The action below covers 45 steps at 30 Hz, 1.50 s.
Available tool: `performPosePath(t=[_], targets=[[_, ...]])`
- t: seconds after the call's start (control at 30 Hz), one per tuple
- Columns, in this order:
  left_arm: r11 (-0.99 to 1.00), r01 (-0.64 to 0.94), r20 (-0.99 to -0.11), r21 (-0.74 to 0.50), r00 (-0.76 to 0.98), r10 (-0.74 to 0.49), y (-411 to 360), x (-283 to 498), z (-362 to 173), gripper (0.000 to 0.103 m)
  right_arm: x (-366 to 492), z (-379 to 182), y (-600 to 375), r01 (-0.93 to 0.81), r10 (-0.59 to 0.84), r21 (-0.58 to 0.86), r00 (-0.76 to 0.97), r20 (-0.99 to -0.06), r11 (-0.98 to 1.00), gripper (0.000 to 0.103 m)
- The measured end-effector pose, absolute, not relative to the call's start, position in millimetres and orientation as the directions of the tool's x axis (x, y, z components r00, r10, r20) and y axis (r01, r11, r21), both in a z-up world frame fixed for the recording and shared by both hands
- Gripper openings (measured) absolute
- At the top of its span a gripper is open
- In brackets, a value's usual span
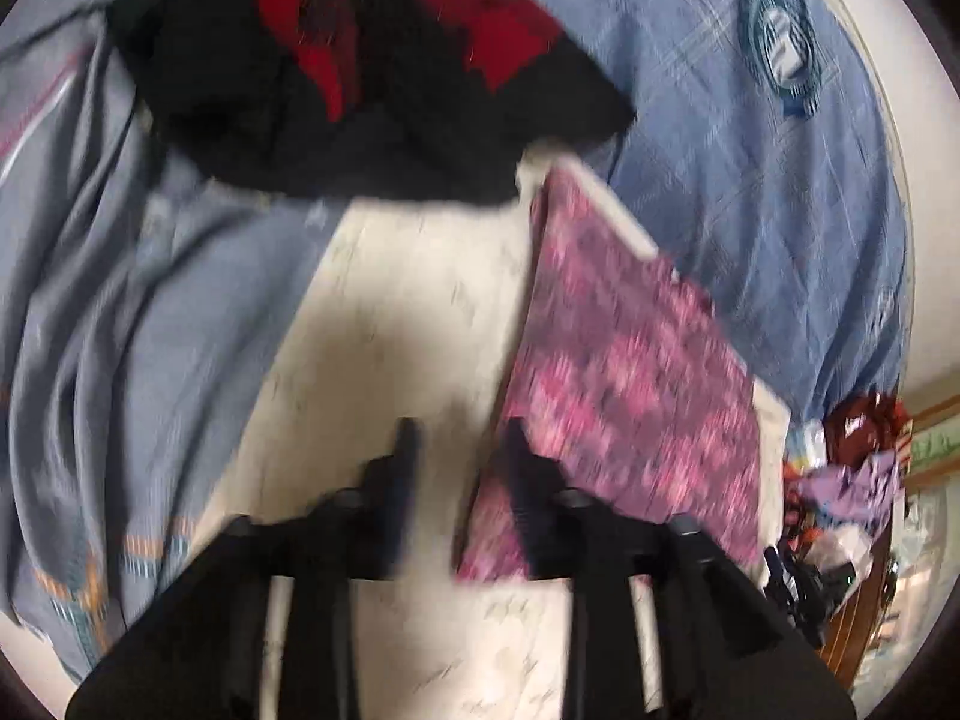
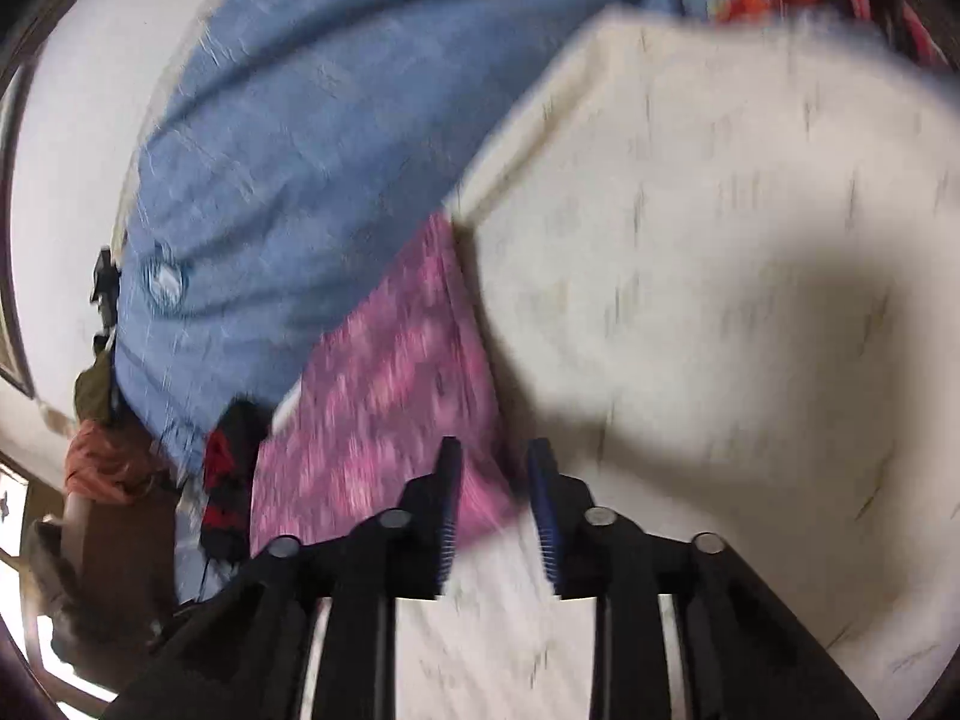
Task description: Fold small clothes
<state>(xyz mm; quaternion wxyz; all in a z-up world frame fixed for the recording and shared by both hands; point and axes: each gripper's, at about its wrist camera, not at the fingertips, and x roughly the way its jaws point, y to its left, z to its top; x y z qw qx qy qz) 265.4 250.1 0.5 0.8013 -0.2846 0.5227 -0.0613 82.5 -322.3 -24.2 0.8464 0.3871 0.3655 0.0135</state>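
Observation:
A pink patterned garment (image 1: 630,372) lies flat and folded on a cream sheet (image 1: 408,312). My left gripper (image 1: 462,438) hovers at its near left edge, open, with only cream sheet showing in the gap; its right finger overlaps the pink edge. A black and red garment (image 1: 360,78) lies crumpled beyond it. In the right wrist view the same pink garment (image 2: 384,408) lies left of centre. My right gripper (image 2: 495,462) stands open at its near corner, which reaches into the gap without being pinched. Both views are blurred.
A blue cloth (image 1: 750,150) covers the far right of the bed, and a grey-blue cloth (image 1: 120,300) lies bunched on the left. Coloured clutter (image 1: 840,480) is piled at the right edge. The cream sheet (image 2: 720,240) spreads wide to the right of the pink garment.

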Motion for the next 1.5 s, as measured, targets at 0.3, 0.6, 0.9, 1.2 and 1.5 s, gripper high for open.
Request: performPosePath(t=[0.3, 0.6, 0.9, 1.2, 1.5], targets=[[0.797, -0.228, -0.811, -0.559, 0.349, -0.470, 209.6, 401.1, -22.7, 0.059, 219.2, -12.7, -303.7, 0.228, 0.317, 0.643, 0.722, -0.616, 0.731, 0.051], [0.853, -0.092, -0.827, -0.514, 0.318, -0.464, 169.6, 442.4, -33.1, 0.007, 307.7, -39.9, -273.4, 0.217, 0.292, 0.512, 0.613, -0.734, 0.831, 0.009], [0.946, -0.210, -0.909, -0.248, 0.389, -0.152, 172.0, 459.1, -53.0, 0.001, 309.4, -41.1, -296.5, 0.259, 0.268, 0.517, 0.624, -0.734, 0.816, 0.005], [0.906, 0.005, -0.799, -0.423, 0.470, -0.375, 133.4, 384.6, 2.2, 0.064, 245.3, 2.9, -260.3, 0.092, 0.301, 0.539, 0.745, -0.595, 0.837, 0.030], [0.981, 0.048, -0.870, -0.186, 0.456, -0.188, 68.9, 365.5, -43.6, 0.073, 220.9, -51.8, -242.3, 0.153, 0.311, 0.557, 0.695, -0.648, 0.816, 0.021]])
